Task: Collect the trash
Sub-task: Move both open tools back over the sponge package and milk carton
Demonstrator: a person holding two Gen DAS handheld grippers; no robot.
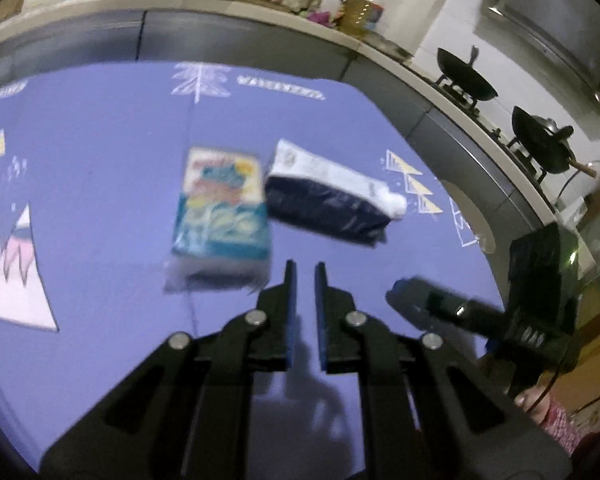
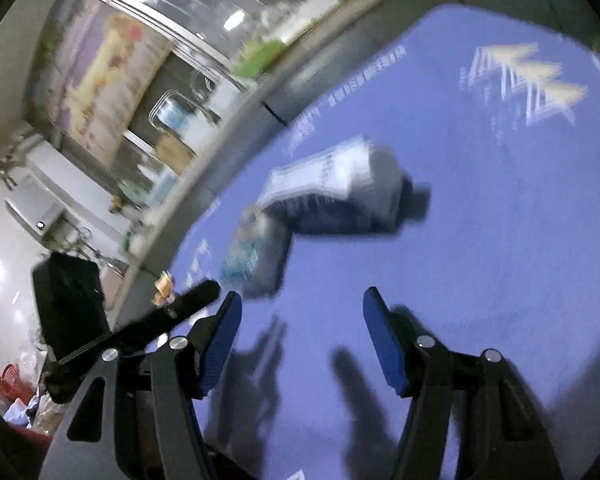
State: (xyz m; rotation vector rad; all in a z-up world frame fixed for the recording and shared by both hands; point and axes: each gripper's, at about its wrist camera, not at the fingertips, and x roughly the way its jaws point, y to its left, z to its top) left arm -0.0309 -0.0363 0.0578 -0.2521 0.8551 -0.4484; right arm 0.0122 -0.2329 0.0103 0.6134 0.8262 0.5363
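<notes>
Lying flat, the navy-white packet (image 1: 332, 196) runs diagonally, white end lower-right.

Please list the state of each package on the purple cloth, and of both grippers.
colourful packet: lying flat on the purple cloth, not held.
dark blue and white package: lying beside it, not held.
left gripper: shut, empty.
right gripper: open, empty.
</notes>
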